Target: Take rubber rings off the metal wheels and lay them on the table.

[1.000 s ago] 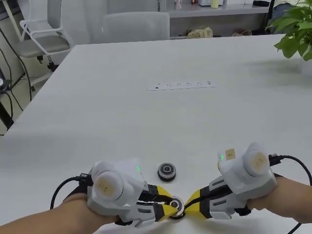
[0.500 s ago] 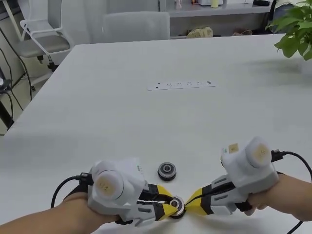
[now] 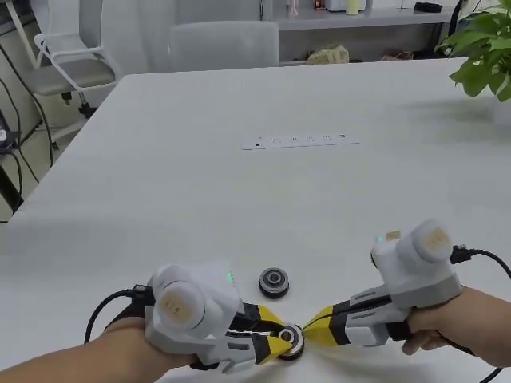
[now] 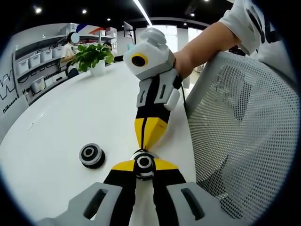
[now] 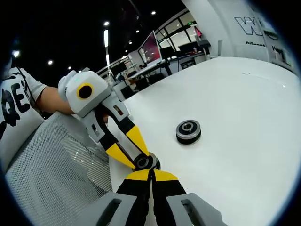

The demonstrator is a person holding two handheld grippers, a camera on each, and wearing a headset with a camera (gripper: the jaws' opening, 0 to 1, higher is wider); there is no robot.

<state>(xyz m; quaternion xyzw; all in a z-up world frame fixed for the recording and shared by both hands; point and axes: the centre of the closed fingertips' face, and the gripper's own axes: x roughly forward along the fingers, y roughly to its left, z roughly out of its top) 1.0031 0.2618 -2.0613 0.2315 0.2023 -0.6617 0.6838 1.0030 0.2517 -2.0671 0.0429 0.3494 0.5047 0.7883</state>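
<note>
Step in hand: ring pull on the first wheel, and I judge it barely begun. Both grippers meet at the near edge of the table, approx centre. The left gripper is clamped on the held wheel, one yellow tip on either side of it. The right gripper comes in from the right with its jaws together, tips right at the wheel's rim. Can't tell whether they've nipped its rubber ring or only touch it.

The second wheel sits just beyond on the table, apart from both grippers, dark ring on it, untouched.

Next move as I see it: keep the left grip firm and peel with the right, outward and off the rim, w/o letting the wheel twist in the jaws. If the ring isn't caught, I re-bite first.

Orientation: the held wheel is a round disc, no real long axis. Its hub face looks back along the left jaws and tilts up toward me. The second wheel lies flat, axle upright.
</note>
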